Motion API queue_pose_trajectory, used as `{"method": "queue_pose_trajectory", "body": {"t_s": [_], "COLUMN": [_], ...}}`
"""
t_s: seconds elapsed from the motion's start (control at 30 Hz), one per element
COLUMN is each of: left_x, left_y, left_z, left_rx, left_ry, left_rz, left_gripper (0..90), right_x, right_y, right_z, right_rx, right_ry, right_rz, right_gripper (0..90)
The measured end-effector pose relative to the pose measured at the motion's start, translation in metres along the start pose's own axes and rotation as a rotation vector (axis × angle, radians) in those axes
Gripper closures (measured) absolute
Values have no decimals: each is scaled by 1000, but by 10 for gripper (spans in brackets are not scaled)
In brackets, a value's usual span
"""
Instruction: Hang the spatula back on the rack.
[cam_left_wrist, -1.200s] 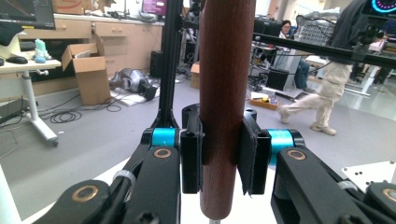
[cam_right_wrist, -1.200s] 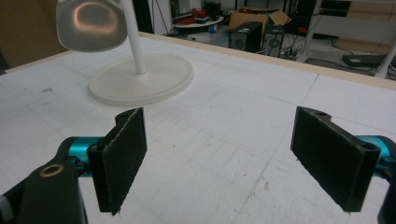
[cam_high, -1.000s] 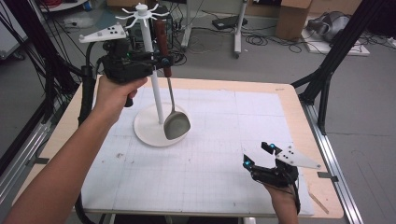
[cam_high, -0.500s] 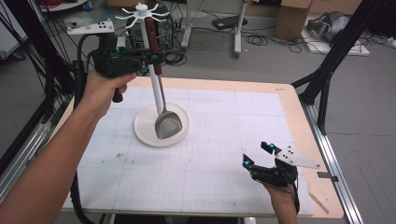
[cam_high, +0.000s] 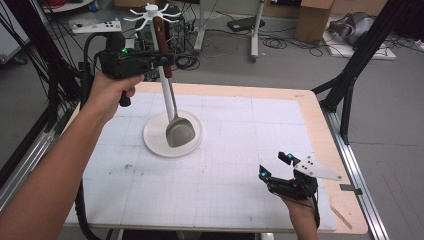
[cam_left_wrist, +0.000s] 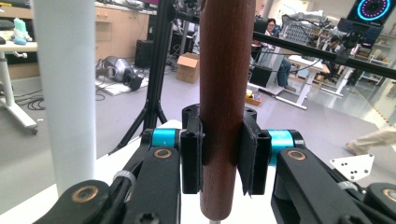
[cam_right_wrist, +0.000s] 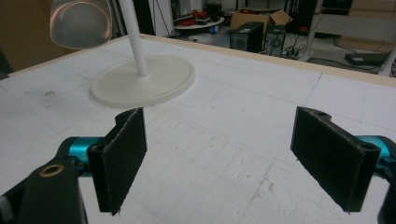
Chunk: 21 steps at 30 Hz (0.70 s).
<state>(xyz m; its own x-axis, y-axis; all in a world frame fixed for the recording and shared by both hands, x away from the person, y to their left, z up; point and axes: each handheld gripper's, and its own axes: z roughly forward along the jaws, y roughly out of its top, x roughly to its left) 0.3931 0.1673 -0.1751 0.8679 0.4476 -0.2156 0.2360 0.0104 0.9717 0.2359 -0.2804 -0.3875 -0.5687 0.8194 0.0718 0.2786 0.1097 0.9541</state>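
Observation:
A ladle with a dark brown wooden handle (cam_high: 162, 50) and a metal bowl (cam_high: 180, 132) hangs upright from my left gripper (cam_high: 162, 60), raised over the table's back left. In the left gripper view the pads (cam_left_wrist: 191, 156) press on both sides of the handle (cam_left_wrist: 223, 93), so my left gripper (cam_left_wrist: 223, 156) is shut on it. The handle is right beside the white pole (cam_high: 164, 92) of a hook stand, just below its hooks (cam_high: 150, 12). The bowl hangs over the stand's round base (cam_high: 152, 142). My right gripper (cam_high: 274, 165) rests open near the front right, nothing between its jaws.
In the right gripper view my right gripper (cam_right_wrist: 233, 149) faces the stand's base (cam_right_wrist: 144, 79), its pole (cam_right_wrist: 133, 37) and the ladle bowl (cam_right_wrist: 80, 21) across the white gridded mat (cam_right_wrist: 243, 107). A wooden border (cam_high: 320, 130) rims the table. Black frame legs stand at both sides.
My left hand has carried the ladle leftward, from the right of the stand's pole to right against it, with the handle top now near the hooks. The right gripper has stayed put.

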Motion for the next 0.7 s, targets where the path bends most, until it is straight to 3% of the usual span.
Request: {"method": "queue_pose_trajectory", "body": {"t_s": [0.43, 0.6, 0.7], "left_x": [5, -1, -5], "left_y": [-2, -6, -9], "left_z": [4, 3, 0], "left_rx": [0, -5, -28], "left_ry": [43, 72, 91], "left_rz": [-7, 36, 55], "left_gripper": [732, 722, 611], "right_x": [0, -1, -3], "right_y": [-1, -2, -3], "right_z": [0, -1, -3], "right_rx": [4, 3, 1], "right_ry": [-2, -7, -13], "right_rz": [2, 5, 6], "right_gripper": [175, 175, 175]}}
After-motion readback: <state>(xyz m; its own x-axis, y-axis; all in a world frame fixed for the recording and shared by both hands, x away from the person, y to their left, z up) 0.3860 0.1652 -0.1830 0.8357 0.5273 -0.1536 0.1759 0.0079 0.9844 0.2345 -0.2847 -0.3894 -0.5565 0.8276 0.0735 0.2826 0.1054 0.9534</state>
